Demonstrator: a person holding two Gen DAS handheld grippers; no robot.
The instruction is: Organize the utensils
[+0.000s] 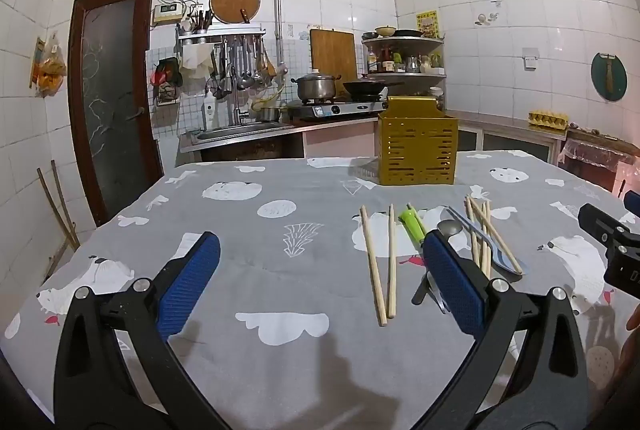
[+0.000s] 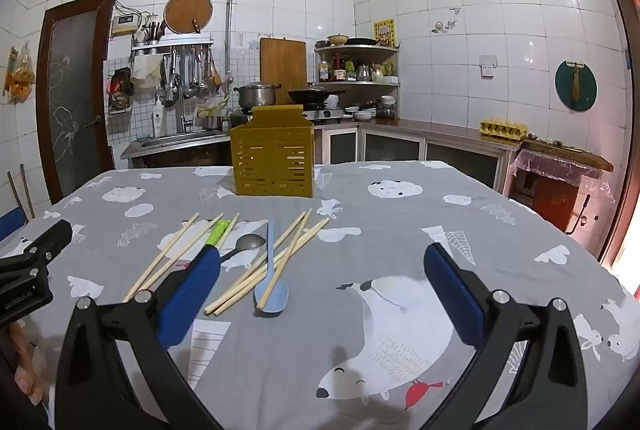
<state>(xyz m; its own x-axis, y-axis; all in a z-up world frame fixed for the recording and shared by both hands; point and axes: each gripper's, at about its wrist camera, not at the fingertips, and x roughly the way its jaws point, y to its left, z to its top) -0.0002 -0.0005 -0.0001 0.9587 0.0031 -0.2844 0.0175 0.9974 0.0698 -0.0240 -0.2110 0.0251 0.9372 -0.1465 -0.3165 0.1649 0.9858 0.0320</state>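
Nothing sorted yet, by the look of it: chopsticks (image 2: 280,262), metal spoon (image 2: 244,244), blue spoon (image 2: 271,294) and green-handled tool (image 2: 218,232) all loose on tabletop (image 2: 400,213) before yellow caddy (image 2: 273,161); left gripper (image 1: 320,278) and right gripper (image 2: 322,290) both spread wide, empty.

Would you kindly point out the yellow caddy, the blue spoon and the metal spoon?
yellow caddy (image 2: 272,165), right wrist view, slotted front wall.
blue spoon (image 2: 271,296), right wrist view, its bowl.
metal spoon (image 2: 251,242), right wrist view, its bowl.
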